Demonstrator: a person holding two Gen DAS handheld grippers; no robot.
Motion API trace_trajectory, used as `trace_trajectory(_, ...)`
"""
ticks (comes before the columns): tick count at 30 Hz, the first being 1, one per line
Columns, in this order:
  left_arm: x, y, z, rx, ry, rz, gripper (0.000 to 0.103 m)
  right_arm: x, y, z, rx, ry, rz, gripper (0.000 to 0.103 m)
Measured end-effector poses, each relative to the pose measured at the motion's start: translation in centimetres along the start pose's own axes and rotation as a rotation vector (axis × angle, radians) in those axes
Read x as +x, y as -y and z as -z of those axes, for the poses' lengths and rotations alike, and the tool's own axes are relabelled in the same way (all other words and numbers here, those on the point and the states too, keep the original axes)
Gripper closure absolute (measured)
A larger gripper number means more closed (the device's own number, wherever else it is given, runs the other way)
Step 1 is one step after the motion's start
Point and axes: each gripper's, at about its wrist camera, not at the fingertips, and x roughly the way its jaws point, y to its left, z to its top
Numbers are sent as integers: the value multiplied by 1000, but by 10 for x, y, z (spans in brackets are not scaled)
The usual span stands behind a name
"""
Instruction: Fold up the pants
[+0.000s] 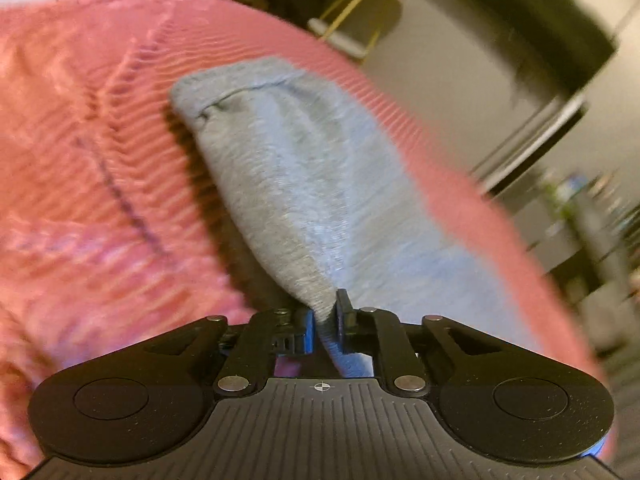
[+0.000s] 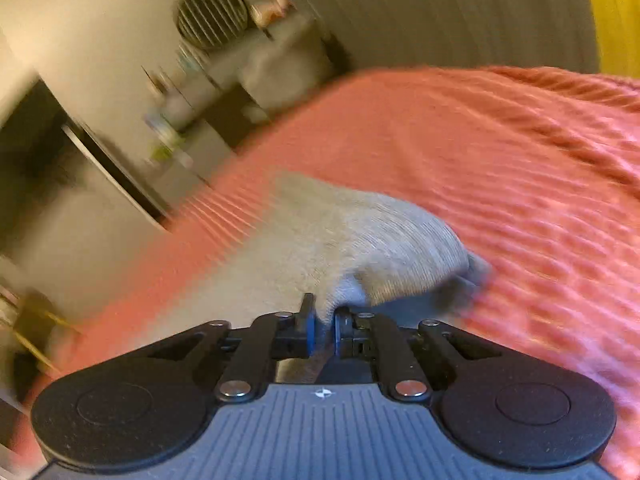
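Grey pants point(image 1: 288, 184) lie on a ribbed pink bedspread point(image 1: 100, 180). In the left wrist view a raised fold of the grey cloth runs from the far end down into my left gripper point(image 1: 325, 316), whose pads are shut on its near edge. In the right wrist view the same grey pants point(image 2: 360, 240) bunch up toward my right gripper point(image 2: 325, 322), which is shut on a pinch of the cloth. Both views are blurred by motion. The pants' far end rests on the bed.
The bed edge point(image 1: 460, 168) curves along the right in the left wrist view, with a dark cabinet point(image 1: 532, 40) and a chair point(image 1: 352, 20) beyond it. In the right wrist view a shelf with small items point(image 2: 180, 96) and a round vent point(image 2: 212, 16) stand past the bed.
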Motion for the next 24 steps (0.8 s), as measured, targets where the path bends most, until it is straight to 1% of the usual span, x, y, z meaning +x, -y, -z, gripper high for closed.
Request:
trace_trajectory(1,-1,3,2,27,12,-54,79,11,4,4,-28,-51,75,87)
trace_trajectory(2,-8,2,5,41,44,-90,69,13,9,6,-21,-54,104,87)
trace_trajectory(3,-15,6,5,51,106,-136,55,7,14,6,19,-19,91,84)
trace_trajectory(4,-21,10,5,65,162,-173,49,-1,16,5,53,19,105,74)
trace_trajectory(5,-28,17,5,96,223,-194,44,-8,14,2,60,55,145,67)
trace_trajectory(6,-31,24,6,129,269,-191,42,-15,9,-1,46,104,204,65)
trace_trajectory(7,-33,36,7,174,298,-169,41,-21,1,-4,24,156,255,65)
trace_trajectory(8,-31,48,9,224,301,-133,40,-26,-8,-7,6,200,298,64)
trace_trajectory(9,-27,63,13,284,294,-89,37,-31,-17,-8,-5,236,320,63)
trace_trajectory(10,-20,80,20,349,282,-48,35,-33,-31,-8,-13,268,292,60)
trace_trajectory(11,-13,96,25,405,264,-14,31,-32,-46,-5,-22,276,228,57)
trace_trajectory(12,-2,114,32,464,244,29,31,-29,-62,-1,-38,260,138,55)
trace_trajectory(13,8,127,37,500,233,63,31,-21,-81,5,-62,214,22,50)
trace_trajectory(14,19,141,40,533,217,97,31,-7,-103,15,-89,123,-133,49)
trace_trajectory(15,29,153,41,555,200,117,31,8,-124,26,-101,10,-284,49)
trace_trajectory(16,40,163,41,560,186,131,31,25,-142,37,-107,-120,-413,49)
trace_trajectory(17,52,170,38,558,171,145,31,44,-161,52,-105,-271,-533,49)
trace_trajectory(18,65,175,35,554,159,146,31,63,-178,67,-99,-406,-624,49)
trace_trajectory(19,81,178,30,552,155,125,31,76,-188,78,-102,-485,-664,49)
trace_trajectory(20,94,177,25,553,152,78,33,90,-197,89,-137,-539,-668,50)
trace_trajectory(21,106,174,19,553,145,18,35,100,-200,93,-184,-554,-660,56)
trace_trajectory(22,116,166,13,551,146,-17,35,105,-195,89,-196,-531,-673,65)
trace_trajectory(23,121,158,8,549,160,-20,32,110,-188,79,-182,-525,-685,65)
trace_trajectory(24,125,147,1,553,179,-17,33,112,-177,71,-160,-513,-685,65)
